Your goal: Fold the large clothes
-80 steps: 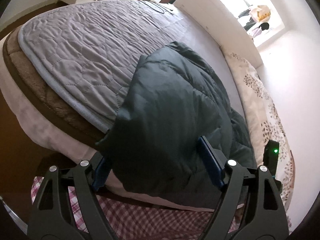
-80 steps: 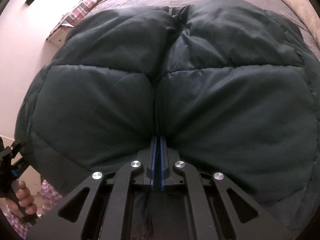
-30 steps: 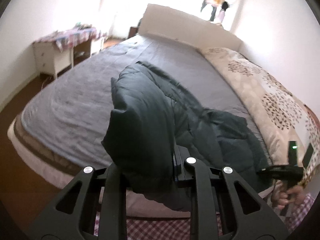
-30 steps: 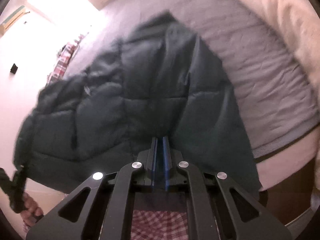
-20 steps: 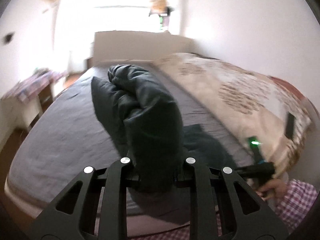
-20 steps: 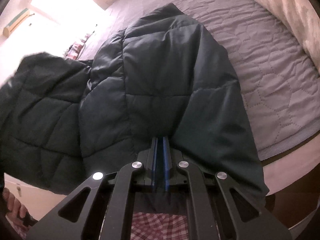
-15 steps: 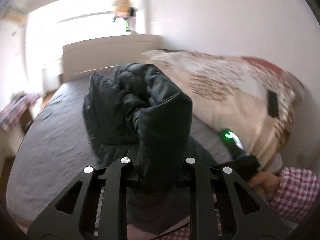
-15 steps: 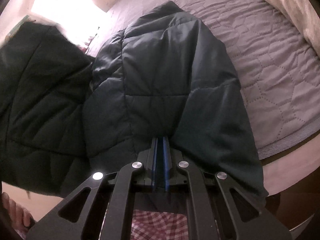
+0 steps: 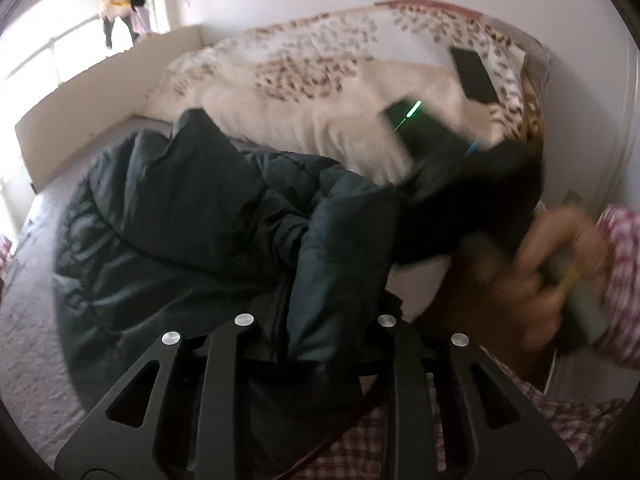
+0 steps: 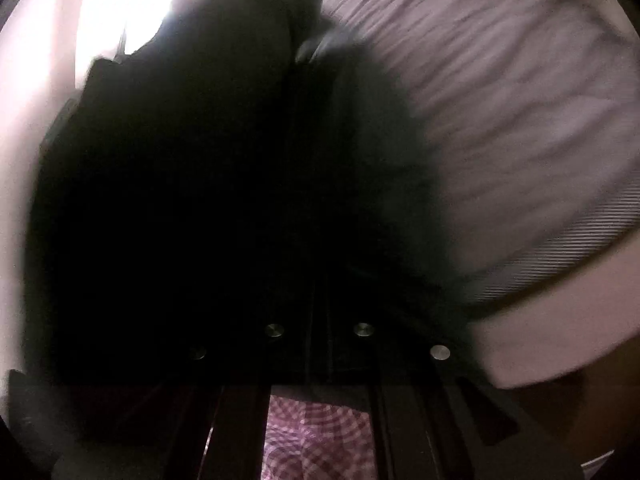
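Note:
A dark green puffer jacket (image 9: 180, 216) lies bunched on the grey bed cover (image 9: 32, 320), one side folded over the other. My left gripper (image 9: 316, 320) has a thick fold of the jacket stuffed between its fingers; its jaws are opening, and the pads are hidden by fabric. In the left wrist view the right gripper's black body (image 9: 420, 136) is blurred, with dark cloth hanging from it. In the dim, blurred right wrist view the jacket (image 10: 200, 200) fills the left and middle. My right gripper (image 10: 320, 320) is shut, its fingers buried in the jacket.
A cream floral duvet (image 9: 320, 80) is heaped along the bed's far side with a dark phone (image 9: 474, 74) on it. A pale headboard (image 9: 100, 92) stands at the back left. A person's hand (image 9: 536, 280) and plaid sleeve (image 9: 624, 272) are at right. The bed edge (image 10: 540, 344) runs lower right.
My left gripper swung rightward over the bed, carrying its side of the jacket down onto the other half. The right wrist view went dark and blurred as the jacket closed over it.

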Action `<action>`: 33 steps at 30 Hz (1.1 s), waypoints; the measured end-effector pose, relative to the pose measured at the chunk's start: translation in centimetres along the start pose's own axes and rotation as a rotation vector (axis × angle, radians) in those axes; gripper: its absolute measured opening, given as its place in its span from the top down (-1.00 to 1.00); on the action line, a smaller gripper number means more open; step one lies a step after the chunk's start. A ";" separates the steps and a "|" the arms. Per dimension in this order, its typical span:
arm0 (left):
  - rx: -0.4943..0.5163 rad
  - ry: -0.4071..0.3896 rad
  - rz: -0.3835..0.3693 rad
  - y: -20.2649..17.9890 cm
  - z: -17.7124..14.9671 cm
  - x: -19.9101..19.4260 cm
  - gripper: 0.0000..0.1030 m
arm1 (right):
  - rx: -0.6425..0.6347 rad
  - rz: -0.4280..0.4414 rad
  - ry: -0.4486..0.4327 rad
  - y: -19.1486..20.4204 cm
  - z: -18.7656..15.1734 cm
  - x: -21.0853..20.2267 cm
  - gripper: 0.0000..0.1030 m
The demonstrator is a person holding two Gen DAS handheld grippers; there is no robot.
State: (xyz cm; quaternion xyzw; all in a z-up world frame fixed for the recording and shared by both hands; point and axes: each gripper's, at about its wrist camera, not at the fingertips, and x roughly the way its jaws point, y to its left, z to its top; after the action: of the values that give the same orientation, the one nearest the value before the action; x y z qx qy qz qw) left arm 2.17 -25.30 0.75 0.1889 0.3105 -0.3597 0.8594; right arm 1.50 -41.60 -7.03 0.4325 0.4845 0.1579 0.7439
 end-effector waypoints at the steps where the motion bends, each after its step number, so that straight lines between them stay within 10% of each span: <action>1: 0.004 0.017 -0.005 -0.3 -0.1 0.9 0.51 | 0.005 -0.026 -0.037 -0.7 0.3 -1.7 0.91; 4: 0.030 0.051 -0.007 -1.5 -0.6 3.0 0.46 | -0.035 -0.173 -0.139 -0.9 1.3 -5.8 0.85; 9: 0.021 0.075 -0.023 -2.1 -1.0 3.9 0.44 | -0.174 -0.134 -0.237 5.2 3.1 -9.2 0.85; 13: 0.005 0.089 -0.028 -2.3 -1.1 4.2 0.42 | -0.310 0.046 -0.074 12.2 4.8 -6.3 0.85; 16: 0.003 0.093 -0.025 -2.7 -1.1 4.2 0.40 | -0.352 -0.041 0.018 14.5 5.9 -2.0 0.85; 21: -0.019 0.100 -0.055 -2.2 -0.4 4.6 0.37 | -0.290 -0.278 0.059 10.8 9.3 3.5 1.00; 33: -0.018 0.164 -0.187 -2.7 -0.4 3.3 -0.07 | -0.350 -0.343 0.045 5.7 6.7 6.1 1.00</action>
State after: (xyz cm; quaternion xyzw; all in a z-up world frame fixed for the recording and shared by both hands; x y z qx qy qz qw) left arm 1.87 -28.54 -2.03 0.1804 0.3990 -0.4188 0.7955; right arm 11.27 -37.59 -4.98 0.2049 0.5327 0.1203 0.8123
